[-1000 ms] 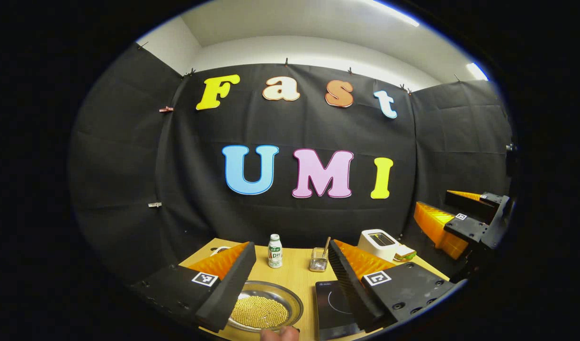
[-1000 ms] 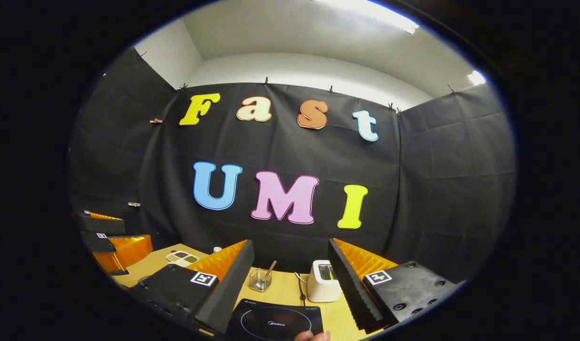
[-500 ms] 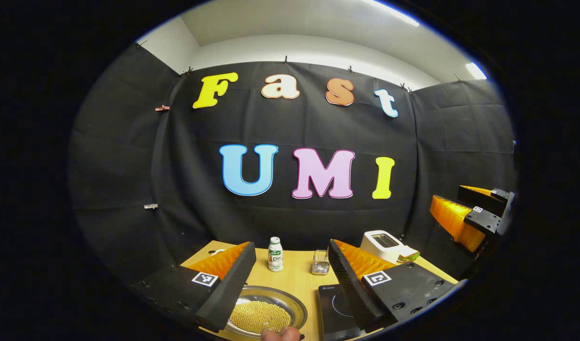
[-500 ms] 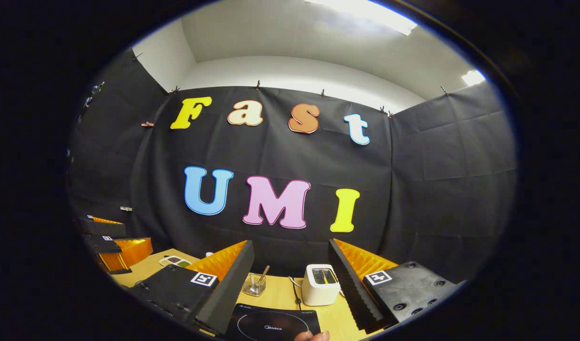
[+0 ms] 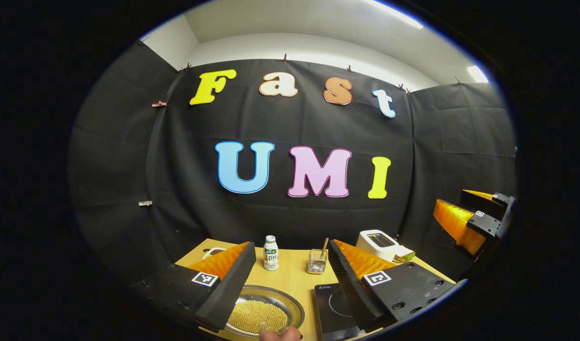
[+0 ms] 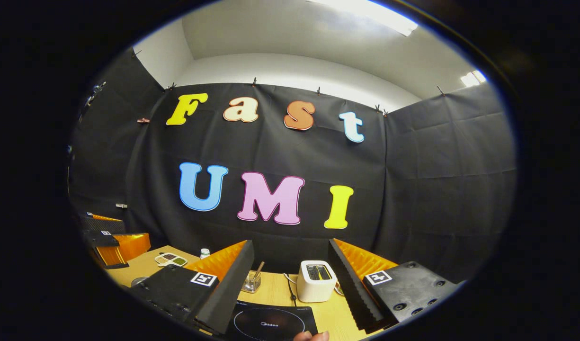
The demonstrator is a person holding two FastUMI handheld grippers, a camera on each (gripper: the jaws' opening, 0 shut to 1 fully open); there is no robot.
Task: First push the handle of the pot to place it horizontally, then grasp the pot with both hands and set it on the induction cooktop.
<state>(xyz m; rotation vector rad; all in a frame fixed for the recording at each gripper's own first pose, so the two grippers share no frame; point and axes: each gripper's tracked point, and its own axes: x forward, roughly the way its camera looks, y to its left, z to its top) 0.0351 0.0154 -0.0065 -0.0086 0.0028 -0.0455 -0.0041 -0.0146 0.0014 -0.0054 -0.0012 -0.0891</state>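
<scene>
Black cloth walls the booth behind a wooden table. From my left gripper, jaws spread wide with nothing between them, I see the pot, a shallow metal pan full of small yellow beads, at 6 o'clock just past the fingertips. Its handle I cannot make out. The cooktop lies just beside the pot at 5 o'clock. Farther back stand a bottle at 12, a glass holder at 1 and a toaster at 2.

My right gripper, equally released, looks down on the cooktop at 6 o'clock, with the toaster at 12. A fingertip shows at the bottom edge.

I judge the handle push not yet begun. Risks: a hard shove could slide the whole pot or tilt it, scattering beads; an uneven two-sided lift would spill them; and the pot sits low in my view, so I may misjudge the rim.
</scene>
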